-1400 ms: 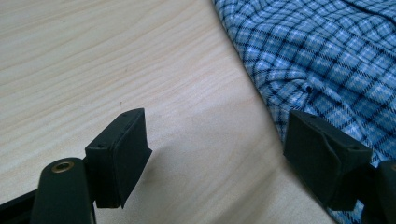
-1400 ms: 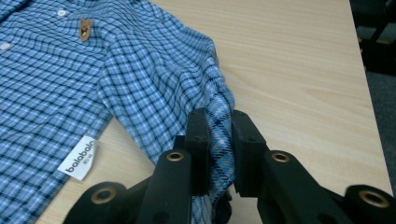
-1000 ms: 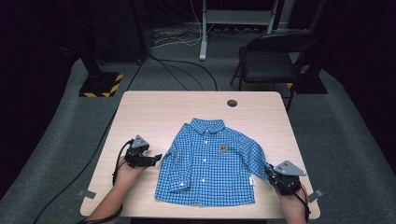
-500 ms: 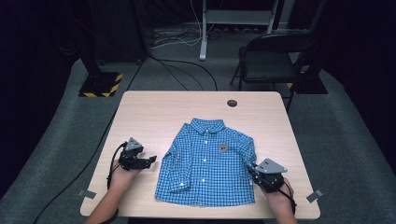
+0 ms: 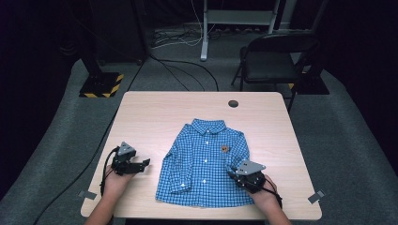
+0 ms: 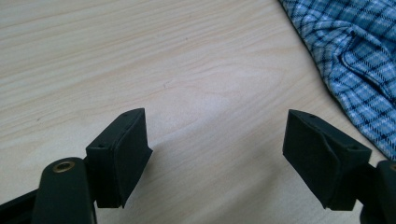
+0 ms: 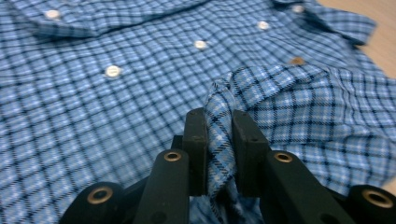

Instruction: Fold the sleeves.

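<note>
Right gripper (image 7: 219, 140) clamped on a bunched sleeve fold of the small blue-and-white checked cotton shirt (image 5: 204, 164), lying buttoned, face up, mid pale wooden table (image 5: 155, 112); left gripper (image 6: 217, 149) with jaws wide apart, empty, beside it. Risk: thin pinch slipping, fold landing crooked. Small orange chest badge (image 5: 225, 148), unreadable

No words, numbers or brand names can be read anywhere. The blue checked shirt (image 5: 204, 164) has a small brown patch (image 5: 225, 148) on its chest, too tiny to read. A black stand base (image 5: 101, 85) on the floor has yellow and black warning stripes.
</note>
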Demonstrator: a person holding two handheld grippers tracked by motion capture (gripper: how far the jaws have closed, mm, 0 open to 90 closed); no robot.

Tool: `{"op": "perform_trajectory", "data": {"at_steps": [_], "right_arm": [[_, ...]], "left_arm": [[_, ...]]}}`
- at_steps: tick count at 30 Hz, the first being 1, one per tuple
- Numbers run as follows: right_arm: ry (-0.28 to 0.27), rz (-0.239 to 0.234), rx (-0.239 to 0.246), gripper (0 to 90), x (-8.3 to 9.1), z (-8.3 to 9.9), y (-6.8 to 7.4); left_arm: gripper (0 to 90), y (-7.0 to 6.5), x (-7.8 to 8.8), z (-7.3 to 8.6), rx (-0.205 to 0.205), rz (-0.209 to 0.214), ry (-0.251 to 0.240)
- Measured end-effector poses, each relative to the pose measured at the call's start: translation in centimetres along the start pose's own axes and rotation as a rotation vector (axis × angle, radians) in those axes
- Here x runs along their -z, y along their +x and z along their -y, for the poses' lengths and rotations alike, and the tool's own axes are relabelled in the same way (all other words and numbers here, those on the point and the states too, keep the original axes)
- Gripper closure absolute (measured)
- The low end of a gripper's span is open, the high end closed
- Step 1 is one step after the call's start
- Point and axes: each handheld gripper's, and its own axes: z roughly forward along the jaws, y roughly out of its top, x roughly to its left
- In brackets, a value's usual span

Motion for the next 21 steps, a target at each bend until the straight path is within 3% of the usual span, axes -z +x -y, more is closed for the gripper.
{"op": "perform_trajectory", "data": {"at_steps": [17, 21], "right_arm": [[0.030, -0.160, 0.081, 76.2, -1.6, -0.7, 1.6], [0.041, -0.188, 0.079, 75.4, -1.7, -0.6, 1.7]], "left_arm": [[22.0, 0.3, 0.4, 0.4, 0.011, -0.015, 0.003], [22.0, 0.2, 0.4, 0.4, 0.009, -0.014, 0.005]]}}
